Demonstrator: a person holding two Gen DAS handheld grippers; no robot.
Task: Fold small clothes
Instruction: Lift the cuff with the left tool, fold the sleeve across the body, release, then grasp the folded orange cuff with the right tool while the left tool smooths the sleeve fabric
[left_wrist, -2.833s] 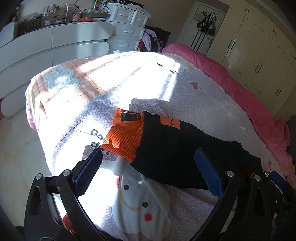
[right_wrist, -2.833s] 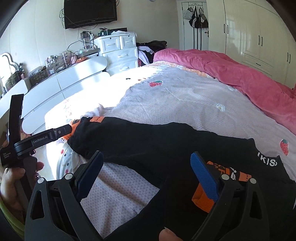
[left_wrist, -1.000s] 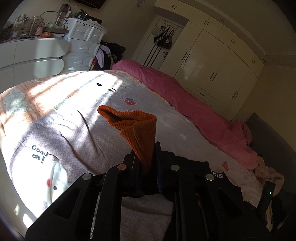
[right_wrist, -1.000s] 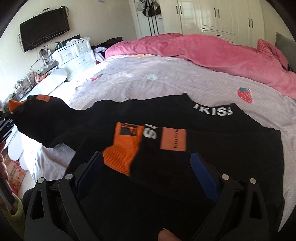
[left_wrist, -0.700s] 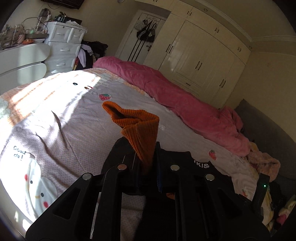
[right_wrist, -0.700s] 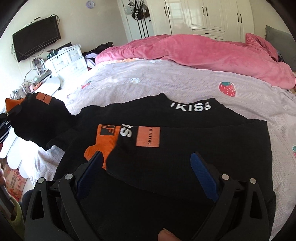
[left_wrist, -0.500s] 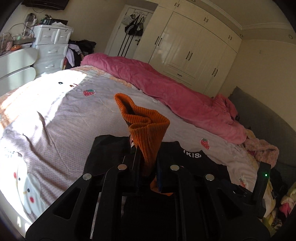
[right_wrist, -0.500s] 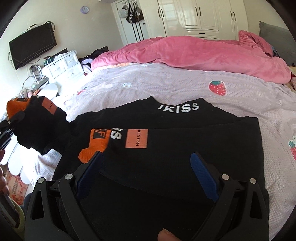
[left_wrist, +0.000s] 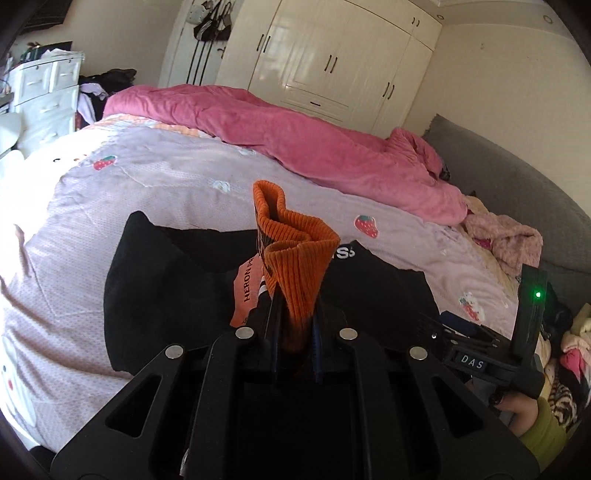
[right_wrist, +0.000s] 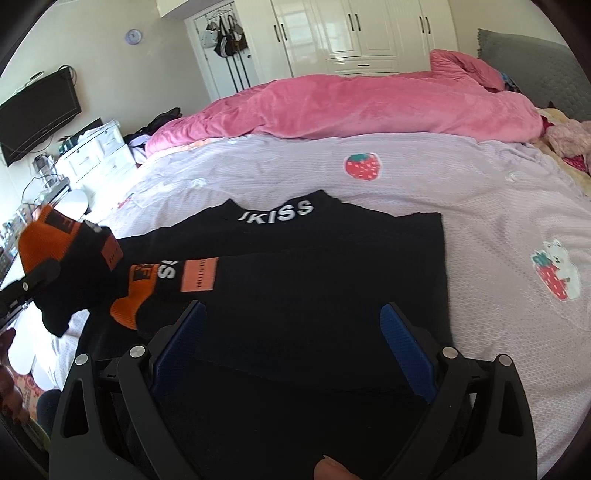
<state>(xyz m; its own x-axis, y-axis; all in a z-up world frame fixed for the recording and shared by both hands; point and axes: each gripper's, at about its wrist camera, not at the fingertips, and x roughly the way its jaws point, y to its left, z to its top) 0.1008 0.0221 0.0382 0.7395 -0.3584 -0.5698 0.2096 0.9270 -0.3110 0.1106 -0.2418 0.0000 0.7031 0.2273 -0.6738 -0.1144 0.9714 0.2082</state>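
A black sweater (right_wrist: 332, 280) with orange cuffs and white "KISS" lettering lies on the lilac bedspread (right_wrist: 498, 221). One sleeve, with its orange cuff (right_wrist: 135, 295), is folded across the body. My left gripper (left_wrist: 293, 332) is shut on the other sleeve's orange cuff (left_wrist: 295, 258) and holds it raised above the sweater body (left_wrist: 159, 288). That cuff also shows in the right wrist view (right_wrist: 44, 236), at the left. My right gripper (right_wrist: 291, 350) is open and empty, low over the sweater's lower part.
A pink duvet (right_wrist: 369, 103) is bunched along the far side of the bed. White drawers (right_wrist: 96, 155) and a wall TV (right_wrist: 37, 110) stand at the left. Wardrobes (left_wrist: 332, 66) line the far wall. A grey headboard (left_wrist: 517, 177) and loose clothes (left_wrist: 502, 236) are at the right.
My left gripper closed on the orange cuff, lifted it and carried the sleeve rightward over the sweater body. My right gripper stayed open and shifted slightly over the sweater.
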